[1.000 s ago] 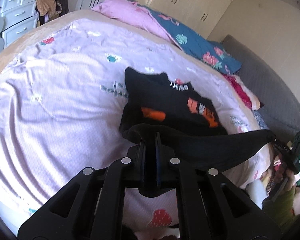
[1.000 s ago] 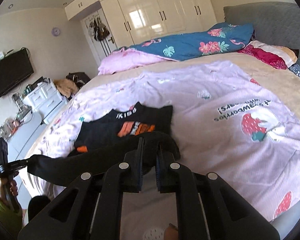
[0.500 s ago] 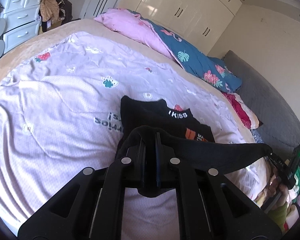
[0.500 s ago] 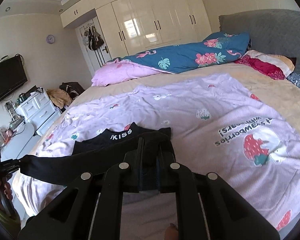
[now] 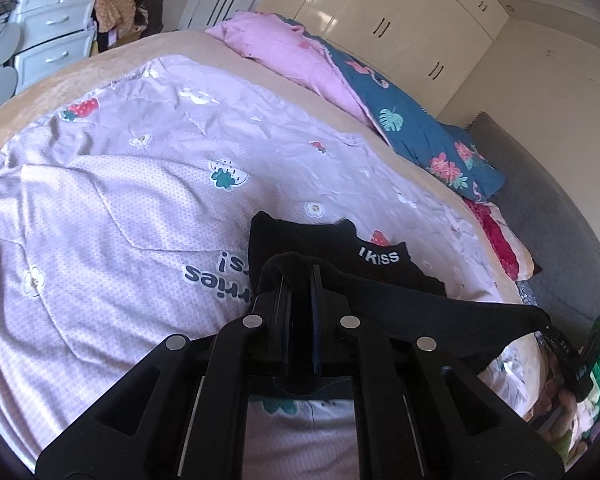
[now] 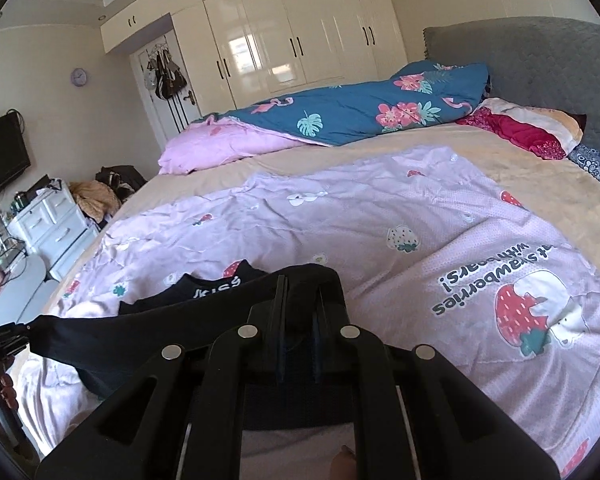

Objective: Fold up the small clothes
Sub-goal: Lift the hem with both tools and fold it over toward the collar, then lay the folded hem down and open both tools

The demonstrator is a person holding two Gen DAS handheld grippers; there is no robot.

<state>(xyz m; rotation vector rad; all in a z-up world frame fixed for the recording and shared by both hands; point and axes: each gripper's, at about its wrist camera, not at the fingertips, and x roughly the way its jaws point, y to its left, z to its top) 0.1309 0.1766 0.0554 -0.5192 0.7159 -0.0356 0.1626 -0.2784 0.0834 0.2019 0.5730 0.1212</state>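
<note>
Over the bed (image 5: 112, 216), two hand-held grippers (image 5: 300, 276) (image 6: 300, 292) clamp seemingly one black garment (image 5: 440, 312).

Sunlit bedroom: cream wardrobe (image 6: 300, 36), grey headboard (image 6: 540, 64), white drawers (image 6: 48, 224).

Garment (image 5: 328, 248): black, white "KISS" lettering on a black band. Left tongs (image 5: 300, 280) and right tongs (image 6: 300, 300): black, silver round pins on the arms. Blanket (image 6: 380, 216) under the garment: pale lilac, fine dotted weave, printed with red strawberries, white flowers, green leaves and dark grey lettering. Bed (image 6: 520, 168) surface: beige-tan. Quilt (image 6: 360, 112): teal blue with coral flowers, green leaves, pink flamingos; reverse side plain pink. Pillow (image 6: 520, 128): crimson and cream. Headboard (image 6: 540, 60): grey quilted. Wardrobe (image 6: 300, 40): glossy cream, black handles. Drawer unit (image 5: 52, 20): white.
</note>
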